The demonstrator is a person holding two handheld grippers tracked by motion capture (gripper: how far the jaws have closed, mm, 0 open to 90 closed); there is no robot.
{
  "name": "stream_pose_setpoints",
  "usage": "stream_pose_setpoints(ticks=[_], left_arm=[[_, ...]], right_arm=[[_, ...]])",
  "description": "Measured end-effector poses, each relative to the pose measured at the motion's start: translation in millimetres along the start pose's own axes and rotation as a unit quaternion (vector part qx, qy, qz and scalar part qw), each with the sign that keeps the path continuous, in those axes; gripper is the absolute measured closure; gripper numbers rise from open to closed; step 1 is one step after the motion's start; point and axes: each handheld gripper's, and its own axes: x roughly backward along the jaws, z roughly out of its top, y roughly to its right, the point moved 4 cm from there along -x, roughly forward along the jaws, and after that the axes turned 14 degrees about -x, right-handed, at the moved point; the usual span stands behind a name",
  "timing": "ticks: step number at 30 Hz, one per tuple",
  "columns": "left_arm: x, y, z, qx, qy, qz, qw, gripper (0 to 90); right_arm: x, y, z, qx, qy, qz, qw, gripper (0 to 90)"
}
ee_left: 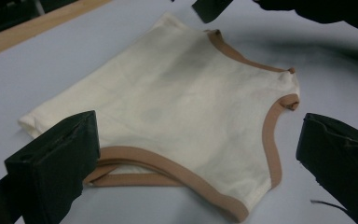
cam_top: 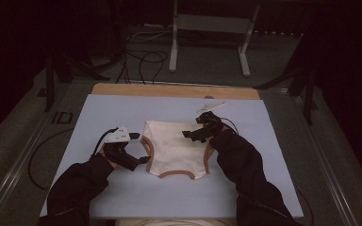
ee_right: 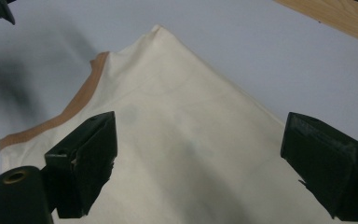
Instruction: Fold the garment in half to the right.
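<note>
A small cream garment (cam_top: 174, 146) with tan trim lies flat on the pale blue mat (cam_top: 113, 108). My left gripper (cam_top: 139, 148) sits at the garment's left edge, jaws open and empty; in the left gripper view its jaws (ee_left: 198, 130) straddle the tan-edged side of the cloth (ee_left: 182, 102). My right gripper (cam_top: 193, 128) hovers over the garment's upper right part, open. In the right gripper view its jaws (ee_right: 199, 128) stand wide apart above the cream cloth (ee_right: 182, 107), holding nothing. Whether either gripper touches the cloth I cannot tell.
The mat covers a wooden tabletop (cam_top: 174, 90) whose far edge shows. Beyond it, black cables (cam_top: 141, 61) lie on the floor near a white metal stand (cam_top: 174, 47). Dark sleeves (cam_top: 245, 174) reach in from the bottom. Bare mat surrounds the garment.
</note>
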Motion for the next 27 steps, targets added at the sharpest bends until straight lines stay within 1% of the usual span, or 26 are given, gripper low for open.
stream_pose_setpoints(ticks=[2,3,6,8,9,10,12,13,15,16,17,18,19,20,21,22,24,25,26,27], left_arm=[[0.8,1.1,1.0,-0.003,0.002,-0.001,1.0000,0.0],[2.2,3.3,3.8,-0.005,0.006,-0.003,1.0000,0.1],[4.1,6.5,7.7,-0.015,0.005,-0.002,0.9999,0.0],[4.4,6.7,8.5,-0.018,0.002,-0.002,0.9998,0.0],[4.9,8.0,11.1,-0.019,0.006,0.002,0.9998,0.0],[5.2,8.3,12.0,-0.016,0.003,0.001,0.9999,0.0],[5.1,9.0,12.4,-0.018,0.001,0.003,0.9998,0.0],[4.3,10.9,13.3,-0.018,-0.002,-0.003,0.9998,0.1],[3.3,12.5,13.8,-0.020,-0.005,-0.005,0.9998,0.0],[2.6,13.4,13.9,-0.020,-0.014,-0.009,0.9997,0.0],[2.1,14.2,13.9,-0.017,-0.017,-0.016,0.9996,0.0],[2.1,14.2,13.9,-0.017,-0.017,-0.016,0.9996,0.0],[0.1,16.6,13.0,-0.013,-0.024,-0.031,0.9992,0.0],[0.1,16.6,13.0,-0.013,-0.024,-0.031,0.9992,0.0],[-3.2,18.8,10.3,-0.017,-0.031,-0.039,0.9986,0.0],[-5.1,20.2,8.5,-0.020,-0.032,-0.045,0.9983,0.0],[-6.3,20.7,7.7,-0.019,-0.029,-0.044,0.9984,0.0],[-9.9,21.7,5.3,-0.020,-0.032,-0.052,0.9979,0.0],[-9.9,21.7,5.3,-0.020,-0.032,-0.052,0.9979,0.0],[-13.1,23.0,3.3,-0.027,-0.036,-0.056,0.9975,0.0]], right_arm=[[-0.9,-1.4,1.5,0.000,-0.001,0.001,1.0000,10.7],[-2.6,-3.5,4.0,0.004,-0.001,0.003,1.0000,10.7],[-5.5,-7.8,7.7,0.009,-0.001,0.006,0.9999,10.7],[-6.9,-10.0,9.4,0.008,-0.001,0.009,0.9999,10.7],[-9.2,-13.4,12.0,0.013,-0.001,0.012,0.9999,10.7],[-10.0,-14.9,12.7,0.014,-0.002,0.013,0.9998,10.8],[-11.6,-16.7,14.0,0.016,-0.003,0.015,0.9997,10.7],[-14.4,-19.8,15.9,0.019,-0.006,0.018,0.9996,10.7],[-17.2,-22.8,17.8,0.017,-0.008,0.020,0.9996,10.7],[-18.4,-23.2,18.6,0.023,-0.008,0.022,0.9995,10.8],[-20.1,-24.8,19.6,0.023,-0.010,0.022,0.9994,10.8],[-21.0,-25.5,20.5,0.024,-0.010,0.023,0.9994,10.8],[-22.2,-26.6,22.1,0.022,-0.010,0.025,0.9994,10.8],[-23.0,-27.0,23.1,0.022,-0.010,0.026,0.9994,10.8],[-24.5,-27.8,24.9,0.021,-0.010,0.027,0.9993,10.9],[-25.7,-28.6,25.7,0.021,-0.011,0.028,0.9993,10.9],[-27.7,-29.6,26.9,0.024,-0.013,0.027,0.9993,10.9],[-31.7,-30.9,28.7,0.024,-0.014,0.028,0.9992,10.9],[-33.2,-31.2,29.4,0.023,-0.015,0.029,0.9992,10.9],[-35.8,-31.8,30.6,0.021,-0.017,0.031,0.9991,10.9]])
